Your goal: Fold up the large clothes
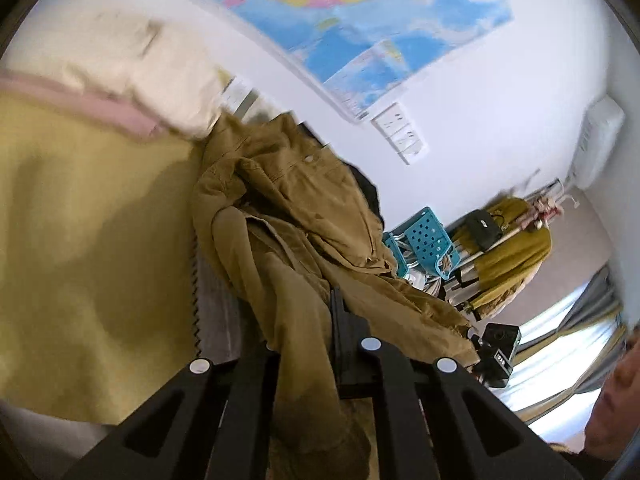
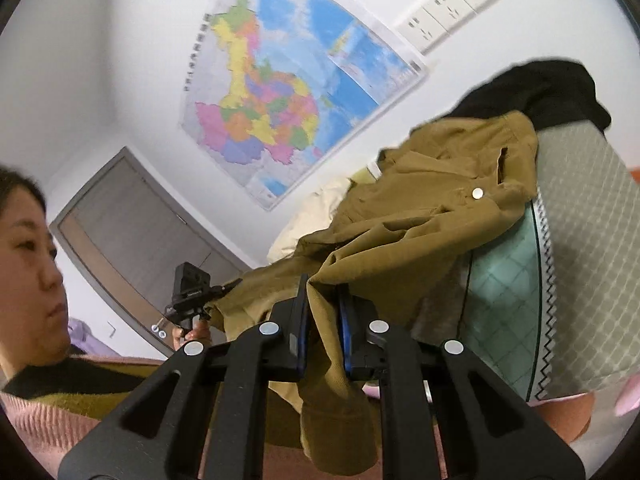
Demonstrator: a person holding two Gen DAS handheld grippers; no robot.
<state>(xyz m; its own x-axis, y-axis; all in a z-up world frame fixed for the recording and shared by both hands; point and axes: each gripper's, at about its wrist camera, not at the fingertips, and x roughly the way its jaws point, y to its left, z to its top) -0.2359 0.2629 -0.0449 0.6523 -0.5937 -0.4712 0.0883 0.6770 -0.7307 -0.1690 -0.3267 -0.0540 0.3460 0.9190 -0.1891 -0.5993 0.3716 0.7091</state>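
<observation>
Pinching jacket (image 2: 420,216) | L jaws: sleeve | R jaws: cuff

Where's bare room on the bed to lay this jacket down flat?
Bare yellow sheet lies open in the left wrist view, between the pillow and the brown jacket. It is crowded where the jacket drapes beside the black garment.

You have one olive-brown jacket (image 1: 304,216) (image 2: 432,208), crumpled and half lifted. Its body lies bunched on the bed, a pale snap button showing on the chest, while two folds of cloth hang down toward you.
</observation>
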